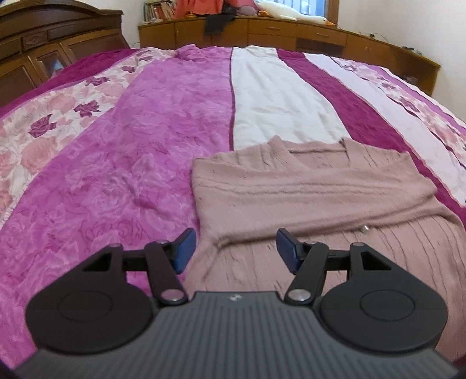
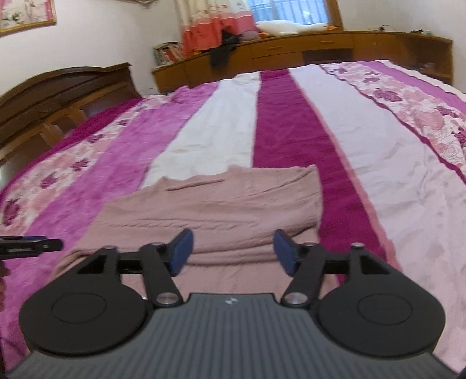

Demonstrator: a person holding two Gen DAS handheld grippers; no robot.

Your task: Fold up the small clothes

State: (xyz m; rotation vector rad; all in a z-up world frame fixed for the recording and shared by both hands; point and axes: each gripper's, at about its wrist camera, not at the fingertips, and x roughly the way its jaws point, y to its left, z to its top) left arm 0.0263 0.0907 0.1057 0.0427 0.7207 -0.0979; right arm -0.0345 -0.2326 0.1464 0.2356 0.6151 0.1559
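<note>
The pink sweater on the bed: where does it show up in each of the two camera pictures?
Left wrist view: the pink sweater lies right of centre, beyond the open left gripper.
Right wrist view: sweater sits centre, beyond the open right gripper.
Shared landmark: the white goose plush on the far cabinet.

Each hand-held gripper (image 1: 234,252) (image 2: 233,252) had a grey ribbed housing with a small white logo, two round black discs, black linkage arms on silver pivot screws, and blue pads (image 1: 183,249) on the fingers.
</note>
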